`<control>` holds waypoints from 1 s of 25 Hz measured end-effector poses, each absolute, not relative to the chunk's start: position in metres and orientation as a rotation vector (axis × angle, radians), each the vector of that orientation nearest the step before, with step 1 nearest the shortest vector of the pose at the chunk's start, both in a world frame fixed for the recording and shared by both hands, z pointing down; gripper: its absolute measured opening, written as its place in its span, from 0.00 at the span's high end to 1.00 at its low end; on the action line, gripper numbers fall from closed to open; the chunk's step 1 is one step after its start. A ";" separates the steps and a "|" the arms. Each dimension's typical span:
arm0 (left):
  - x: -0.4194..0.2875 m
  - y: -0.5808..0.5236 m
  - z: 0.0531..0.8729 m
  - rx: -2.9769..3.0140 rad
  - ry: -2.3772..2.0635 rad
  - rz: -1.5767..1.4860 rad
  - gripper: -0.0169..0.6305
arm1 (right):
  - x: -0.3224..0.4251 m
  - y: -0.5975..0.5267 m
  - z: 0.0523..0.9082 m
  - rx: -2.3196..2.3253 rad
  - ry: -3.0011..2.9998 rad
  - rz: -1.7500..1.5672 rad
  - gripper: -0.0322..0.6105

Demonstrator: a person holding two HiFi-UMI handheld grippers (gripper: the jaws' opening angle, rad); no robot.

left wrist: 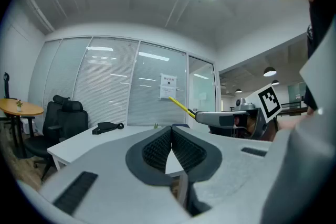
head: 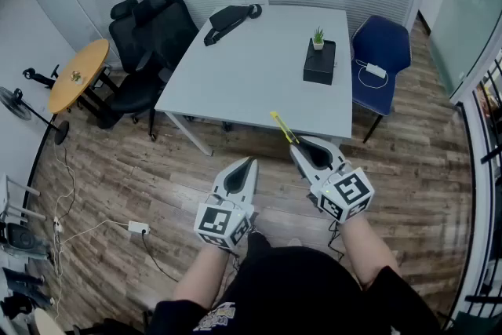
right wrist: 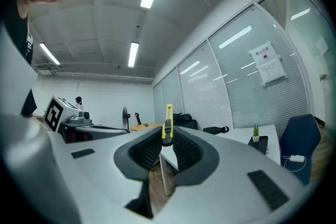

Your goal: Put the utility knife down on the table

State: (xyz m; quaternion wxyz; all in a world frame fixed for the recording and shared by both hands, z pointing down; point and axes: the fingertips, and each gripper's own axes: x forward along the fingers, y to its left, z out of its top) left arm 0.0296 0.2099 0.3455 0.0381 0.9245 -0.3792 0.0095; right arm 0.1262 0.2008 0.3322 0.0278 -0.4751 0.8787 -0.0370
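My right tool (right wrist: 167, 136) is clamped on the handle of the slim yellow plastic utility knife (right wrist: 167, 123) just short of the white bench (head: 251, 67), left tool (left wrist: 171, 128) closed on nothing; reckon it's light, stiff and slippery, so handle-only grip.

White table (head: 251, 78) with 1 black bag (head: 230, 20), 1 black box (head: 319, 67)
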 end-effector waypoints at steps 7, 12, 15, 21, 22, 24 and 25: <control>0.032 0.215 0.346 2.839 -1.162 0.030 0.97 | 0.128 0.205 0.333 -1.455 2.704 -0.130 0.84; 0.029 0.215 0.345 2.841 -1.175 0.034 0.97 | 0.128 0.208 0.332 -1.447 2.686 -0.153 0.84; 0.026 0.216 0.344 2.841 -1.180 0.032 0.96 | 0.126 0.209 0.332 -1.453 2.687 -0.155 0.84; 0.025 0.214 0.347 2.847 -1.161 0.044 0.96 | 0.122 0.207 0.335 -1.459 2.692 -0.160 0.84; 0.025 0.213 0.348 2.847 -1.159 0.048 0.96 | 0.122 0.205 0.336 -1.460 2.693 -0.164 0.84; 0.022 0.209 0.348 2.846 -1.157 0.049 0.96 | 0.119 0.201 0.338 -1.463 2.694 -0.171 0.84; 0.020 0.207 0.348 2.845 -1.158 0.048 0.96 | 0.118 0.199 0.338 -1.464 2.695 -0.174 0.84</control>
